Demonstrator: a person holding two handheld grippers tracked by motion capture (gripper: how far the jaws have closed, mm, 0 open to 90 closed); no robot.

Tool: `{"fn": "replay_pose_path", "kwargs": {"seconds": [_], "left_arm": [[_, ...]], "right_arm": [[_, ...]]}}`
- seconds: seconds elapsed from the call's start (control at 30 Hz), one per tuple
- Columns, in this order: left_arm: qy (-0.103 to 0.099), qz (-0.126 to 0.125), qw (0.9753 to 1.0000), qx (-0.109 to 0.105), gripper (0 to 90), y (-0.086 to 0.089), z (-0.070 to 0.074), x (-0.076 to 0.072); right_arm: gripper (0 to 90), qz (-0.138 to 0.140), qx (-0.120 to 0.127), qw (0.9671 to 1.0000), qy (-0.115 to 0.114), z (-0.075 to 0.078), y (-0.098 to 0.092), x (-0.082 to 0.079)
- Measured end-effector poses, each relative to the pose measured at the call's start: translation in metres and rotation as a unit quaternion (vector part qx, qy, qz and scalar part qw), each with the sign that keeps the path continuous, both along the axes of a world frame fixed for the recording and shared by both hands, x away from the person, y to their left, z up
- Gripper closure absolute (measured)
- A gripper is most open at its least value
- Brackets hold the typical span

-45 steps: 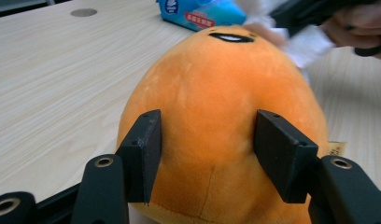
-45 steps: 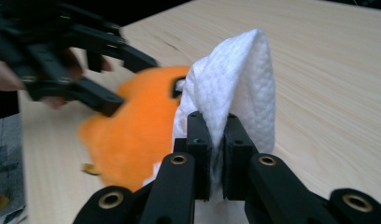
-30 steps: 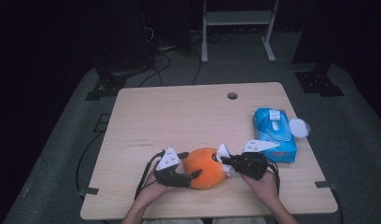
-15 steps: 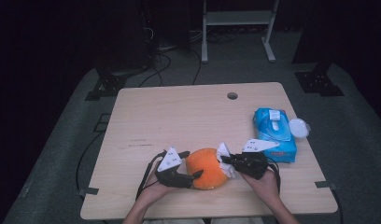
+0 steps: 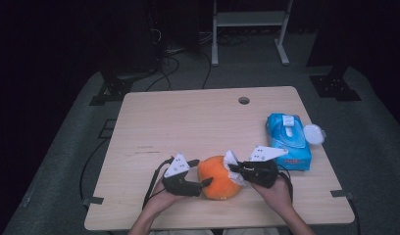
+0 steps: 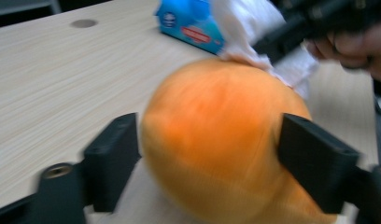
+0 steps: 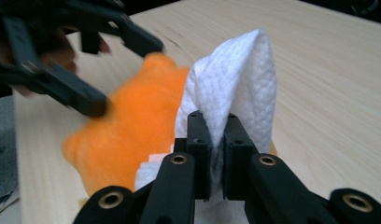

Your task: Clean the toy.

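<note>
While the left gripper clamps the orange plush toy between its spread jaws near the table's front edge, the right gripper pinches a white wipe against it. Hard rubbing could squeeze the soft toy loose, or tug the wipe from the pinch.

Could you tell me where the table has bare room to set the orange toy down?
Bare wood spans the table's far left half, up to the round hole. The near edge is crowded: left gripper, orange toy, right gripper with white wipe, and wipes pack.
</note>
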State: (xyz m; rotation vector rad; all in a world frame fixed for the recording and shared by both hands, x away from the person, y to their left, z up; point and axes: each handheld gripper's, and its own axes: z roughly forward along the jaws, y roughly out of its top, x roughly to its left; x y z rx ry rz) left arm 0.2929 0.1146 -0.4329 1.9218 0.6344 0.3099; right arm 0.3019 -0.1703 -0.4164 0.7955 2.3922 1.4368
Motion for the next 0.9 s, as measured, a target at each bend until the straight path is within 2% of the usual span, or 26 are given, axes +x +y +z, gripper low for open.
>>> {"fn": "replay_pose_path", "kwargs": {"seconds": [0.03,0.07,0.13,0.17,0.23,0.3,0.37,0.43,0.5,0.53,0.6,0.67,0.7,0.73,0.8,0.87,0.9], "left_arm": [[0.000,0.000,1.0000,0.000,17.1,0.000,0.000,0.000],[0.014,0.002,0.9999,-0.009,16.3,0.000,-0.001,0.001],[0.032,-0.006,0.9994,-0.013,16.7,-0.002,-0.005,0.001],[0.034,-0.015,0.9992,-0.012,18.9,-0.004,-0.006,0.001],[0.022,-0.021,0.9995,0.004,25.6,-0.007,-0.007,-0.001],[0.007,-0.021,0.9997,0.012,32.0,-0.008,-0.005,-0.001],[0.014,-0.011,0.9998,0.009,35.0,-0.006,-0.005,0.000],[0.019,-0.010,0.9998,-0.005,34.4,-0.006,-0.006,0.000],[0.029,-0.008,0.9993,-0.022,27.1,-0.008,-0.005,-0.001],[0.029,-0.010,0.9993,-0.022,24.4,-0.010,-0.005,-0.001],[0.010,-0.010,0.9999,-0.002,24.5,-0.016,-0.006,-0.003],[-0.012,-0.020,0.9997,0.007,30.3,-0.018,-0.006,-0.005],[-0.012,-0.020,0.9997,0.007,32.2,-0.018,-0.006,-0.005],[-0.025,-0.026,0.9992,0.016,32.2,-0.020,-0.004,-0.008],[-0.038,-0.031,0.9985,0.023,33.9,-0.022,-0.003,-0.011],[-0.033,-0.030,0.9989,0.015,32.3,-0.021,-0.003,-0.010],[-0.033,-0.030,0.9989,0.015,27.9,-0.021,-0.003,-0.010]], "right_arm": [[83.2,0.000,0.000,1.0000,0.000,0.000,0.000,0.000],[83.2,-0.010,0.018,0.9996,0.019,-0.004,-0.010,0.003],[83.2,-0.015,0.019,0.9994,0.026,-0.005,-0.015,0.003],[83.2,-0.014,0.021,0.9993,0.027,-0.004,-0.015,0.003],[83.2,-0.005,0.020,0.9995,0.023,-0.002,-0.009,-0.001],[83.2,0.016,0.032,0.9991,0.024,0.000,0.000,-0.007],[83.2,0.029,0.024,0.9992,0.014,0.002,0.008,-0.012],[83.2,0.027,0.018,0.9994,0.010,0.003,0.009,-0.011],[83.3,0.019,0.023,0.9993,0.020,0.001,0.004,-0.007],[83.3,0.017,0.030,0.9990,0.028,0.001,0.002,-0.006],[83.2,0.021,0.033,0.9989,0.027,0.001,0.004,-0.007],[83.1,0.036,0.037,0.9985,0.020,0.003,0.010,-0.011],[83.1,0.036,0.037,0.9985,0.020,0.003,0.010,-0.011],[83.1,0.043,0.037,0.9982,0.017,0.005,0.014,-0.013],[83.1,0.050,0.027,0.9984,0.008,0.009,0.019,-0.011],[83.1,0.041,0.032,0.9986,0.011,0.010,0.012,-0.005],[83.1,0.031,0.028,0.9991,0.007,0.009,0.007,-0.003]]}}
